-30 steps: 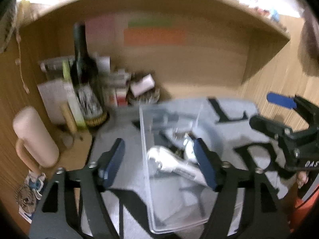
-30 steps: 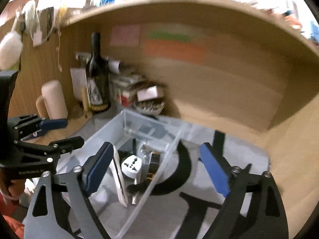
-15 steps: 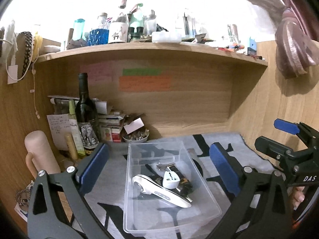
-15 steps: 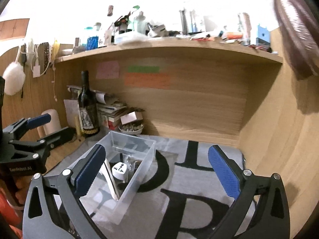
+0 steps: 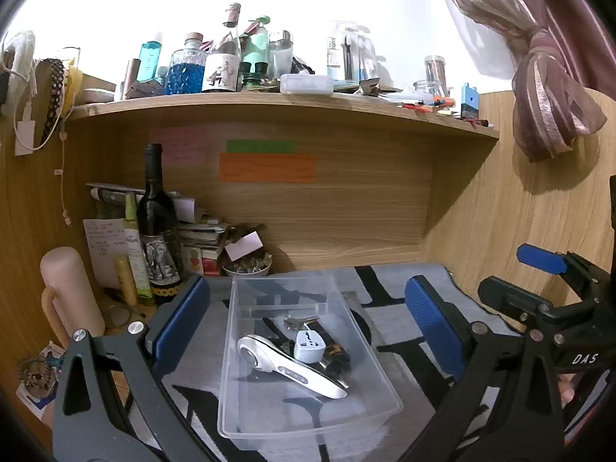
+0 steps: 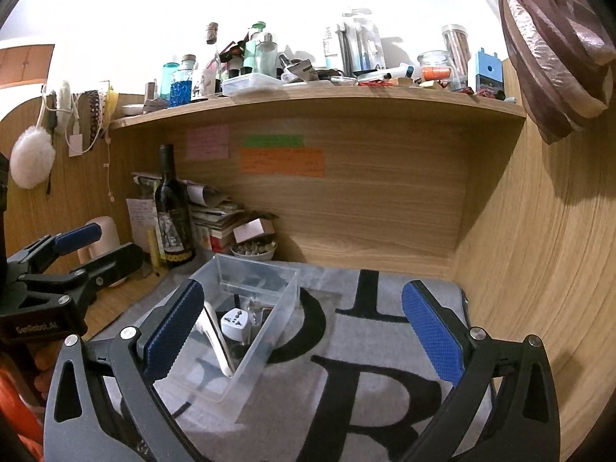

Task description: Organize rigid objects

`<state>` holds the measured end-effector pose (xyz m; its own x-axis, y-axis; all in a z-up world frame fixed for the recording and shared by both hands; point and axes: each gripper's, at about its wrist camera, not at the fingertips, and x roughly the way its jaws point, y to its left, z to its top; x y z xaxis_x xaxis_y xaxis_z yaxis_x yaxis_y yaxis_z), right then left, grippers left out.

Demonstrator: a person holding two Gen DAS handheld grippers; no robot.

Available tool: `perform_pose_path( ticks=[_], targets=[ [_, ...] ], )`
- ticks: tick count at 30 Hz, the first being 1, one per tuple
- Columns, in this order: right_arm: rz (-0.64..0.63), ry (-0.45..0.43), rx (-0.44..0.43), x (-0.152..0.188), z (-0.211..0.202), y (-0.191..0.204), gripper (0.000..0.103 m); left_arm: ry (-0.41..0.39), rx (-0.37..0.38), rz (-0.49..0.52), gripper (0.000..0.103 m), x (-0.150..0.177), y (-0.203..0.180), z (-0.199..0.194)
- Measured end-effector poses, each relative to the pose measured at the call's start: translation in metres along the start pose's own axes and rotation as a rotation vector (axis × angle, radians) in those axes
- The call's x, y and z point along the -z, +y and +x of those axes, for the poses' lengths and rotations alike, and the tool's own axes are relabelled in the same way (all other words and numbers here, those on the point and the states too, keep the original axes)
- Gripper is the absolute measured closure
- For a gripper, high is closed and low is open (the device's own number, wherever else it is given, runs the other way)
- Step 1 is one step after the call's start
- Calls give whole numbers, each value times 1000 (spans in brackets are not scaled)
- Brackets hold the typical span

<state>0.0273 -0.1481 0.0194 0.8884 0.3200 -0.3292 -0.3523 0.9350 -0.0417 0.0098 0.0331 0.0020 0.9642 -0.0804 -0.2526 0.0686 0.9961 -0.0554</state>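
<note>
A clear plastic bin [image 5: 269,419] sits on a grey mat with black letters [image 6: 365,365]. In the bin lie a white handheld device [image 5: 285,365], a white travel adapter [image 5: 310,350], keys [image 5: 298,322] and a dark object. The bin [image 6: 277,319] also shows in the right wrist view, with the adapter [image 6: 235,321] inside. My left gripper [image 5: 308,315] is open and empty, above and before the bin. My right gripper [image 6: 304,323] is open and empty, to the right of the bin.
A wine bottle [image 5: 156,227], a pink mug [image 5: 69,300], stacked books [image 5: 200,242] and a bowl of small items [image 5: 246,267] crowd the back left corner. A cluttered shelf [image 5: 269,104] overhangs the desk. A wooden side wall [image 6: 539,250] stands at the right.
Both grippers have pulled back and up from the bin, and their jaws have opened wider. The bin and its contents have stayed in place.
</note>
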Motion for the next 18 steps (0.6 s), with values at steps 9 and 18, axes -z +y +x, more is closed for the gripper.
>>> perform_pose_path(
  ticks=[9,18],
  targets=[
    [8,-4,-3,0,-1,-2,0,6,9,-5,0,1,-1,1],
    [17,-5,-6,0,-2,-2,0,1,11,0,0,2,-1,0]
  ],
)
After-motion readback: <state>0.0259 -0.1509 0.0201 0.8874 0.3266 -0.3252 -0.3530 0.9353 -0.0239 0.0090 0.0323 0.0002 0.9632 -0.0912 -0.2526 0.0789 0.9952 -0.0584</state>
